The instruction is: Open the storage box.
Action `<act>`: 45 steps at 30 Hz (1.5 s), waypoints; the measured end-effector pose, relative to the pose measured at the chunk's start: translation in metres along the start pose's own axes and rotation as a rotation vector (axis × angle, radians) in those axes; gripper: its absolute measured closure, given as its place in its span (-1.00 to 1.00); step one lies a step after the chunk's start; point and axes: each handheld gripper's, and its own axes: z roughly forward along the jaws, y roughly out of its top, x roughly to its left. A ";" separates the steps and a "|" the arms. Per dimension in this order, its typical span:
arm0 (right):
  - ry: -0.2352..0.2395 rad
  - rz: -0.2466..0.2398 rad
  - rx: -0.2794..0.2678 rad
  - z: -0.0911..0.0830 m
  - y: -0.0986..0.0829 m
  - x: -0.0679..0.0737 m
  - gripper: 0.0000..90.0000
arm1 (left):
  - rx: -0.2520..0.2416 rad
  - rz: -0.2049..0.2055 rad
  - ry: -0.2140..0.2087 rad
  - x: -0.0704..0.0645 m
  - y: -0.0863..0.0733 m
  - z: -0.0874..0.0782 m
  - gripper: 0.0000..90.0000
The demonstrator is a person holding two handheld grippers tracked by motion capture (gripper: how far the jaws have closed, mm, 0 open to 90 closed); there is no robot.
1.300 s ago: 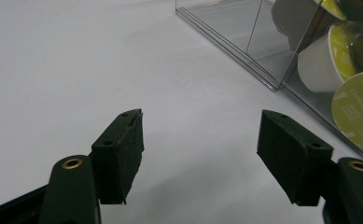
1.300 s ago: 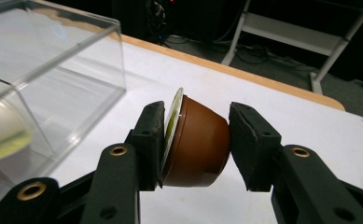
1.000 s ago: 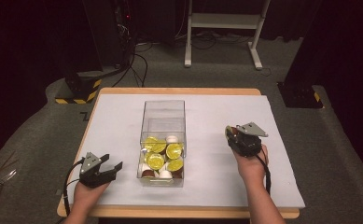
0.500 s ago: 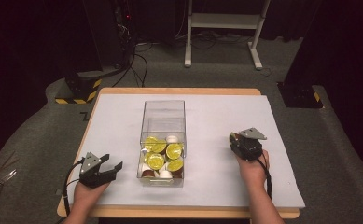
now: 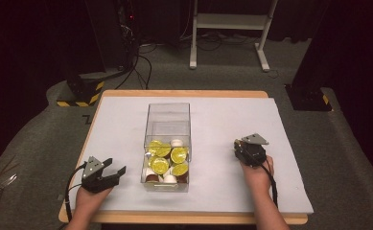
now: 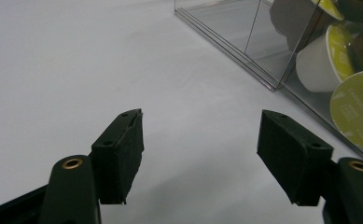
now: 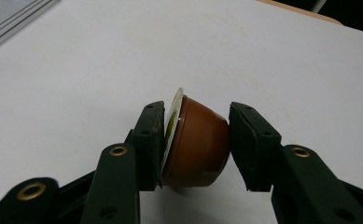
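My right gripper (image 5: 237, 146) (image 7: 195, 123) is on the right of the white table, shut on a brown coffee capsule (image 7: 200, 149) held sideways just above the surface, its foil lid against one jaw. To the left of a clear plastic box (image 5: 169, 115) my left gripper (image 5: 117, 166) (image 6: 202, 135) hovers open with nothing between its jaws. The box holds several capsules (image 5: 167, 160) with yellow-green lids in its near half. In the left gripper view a corner of the box (image 6: 244, 42) stands at the upper right, with white capsules (image 6: 319, 65) behind the wall.
A white sheet (image 5: 222, 115) covers the wooden table (image 5: 184, 94). The far half of the box is bare. Beyond the table stand a white frame (image 5: 232, 24), cables and a black-and-yellow base (image 5: 78, 93) on the grey floor.
My right gripper has drifted slightly toward the near edge with the brown capsule still in it. The left gripper has stayed where it was.
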 end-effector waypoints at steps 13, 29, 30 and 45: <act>0.004 -0.006 0.023 0.008 -0.003 0.003 0.27 | 0.001 0.004 0.000 0.000 0.000 0.000 -0.30; 0.004 0.003 0.044 0.008 -0.004 0.000 0.19 | 0.004 0.006 0.000 0.000 0.000 0.000 -0.30; 0.002 0.007 0.045 0.008 -0.005 0.000 0.18 | 0.009 0.011 0.000 0.000 0.000 0.000 -0.30; -0.007 0.020 0.015 -0.005 -0.003 -0.010 0.14 | -0.001 0.000 0.006 -0.001 -0.001 0.001 -0.30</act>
